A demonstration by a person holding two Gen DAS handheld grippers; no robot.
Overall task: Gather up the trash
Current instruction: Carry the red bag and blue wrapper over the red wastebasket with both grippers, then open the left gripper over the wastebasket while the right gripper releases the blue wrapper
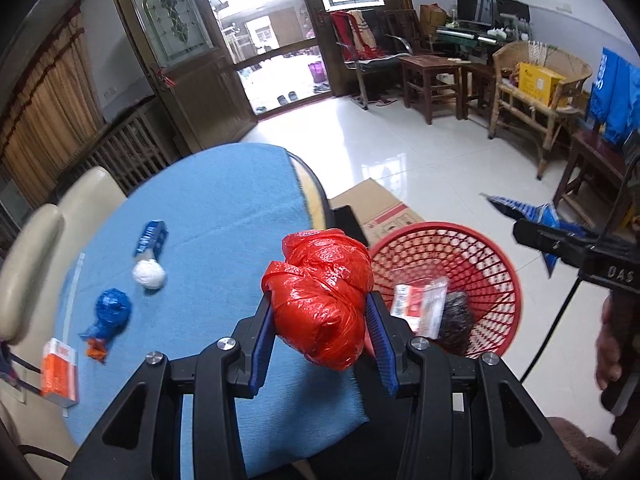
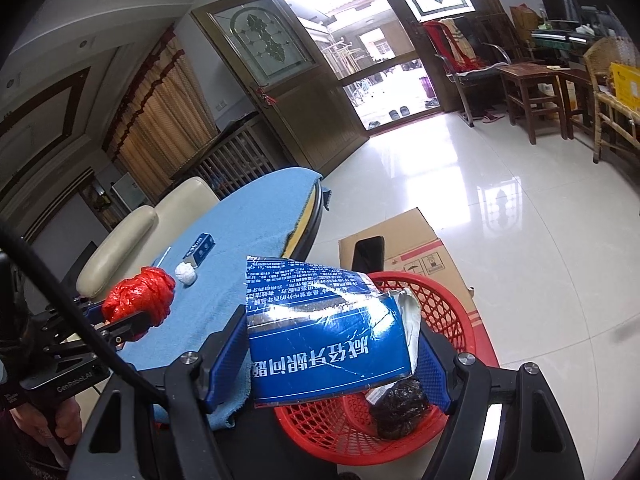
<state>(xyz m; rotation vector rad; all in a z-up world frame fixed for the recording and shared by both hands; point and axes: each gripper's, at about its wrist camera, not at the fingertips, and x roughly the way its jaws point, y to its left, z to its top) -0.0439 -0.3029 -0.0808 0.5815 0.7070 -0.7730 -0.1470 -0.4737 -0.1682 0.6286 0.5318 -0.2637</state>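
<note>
My left gripper [image 1: 320,312] is shut on a crumpled red plastic bag [image 1: 320,292], held over the right edge of the blue-clothed table [image 1: 224,208] beside the red mesh basket [image 1: 492,264]. That basket holds a clear packet [image 1: 420,304] and a black wad [image 1: 456,320]. My right gripper [image 2: 332,344] is shut on a flattened blue box with white print [image 2: 320,320], above the red mesh basket [image 2: 448,308]. From the right wrist view the red plastic bag [image 2: 140,296] and left gripper [image 2: 132,320] sit at the left.
On the table lie a white paper ball [image 1: 149,274], a blue crumpled wrapper [image 1: 112,312], a small blue box [image 1: 151,236] and an orange-white carton [image 1: 60,372]. A cardboard box [image 1: 380,208] lies behind the basket. Cream chairs [image 1: 32,264] stand left; wooden furniture lines the far wall.
</note>
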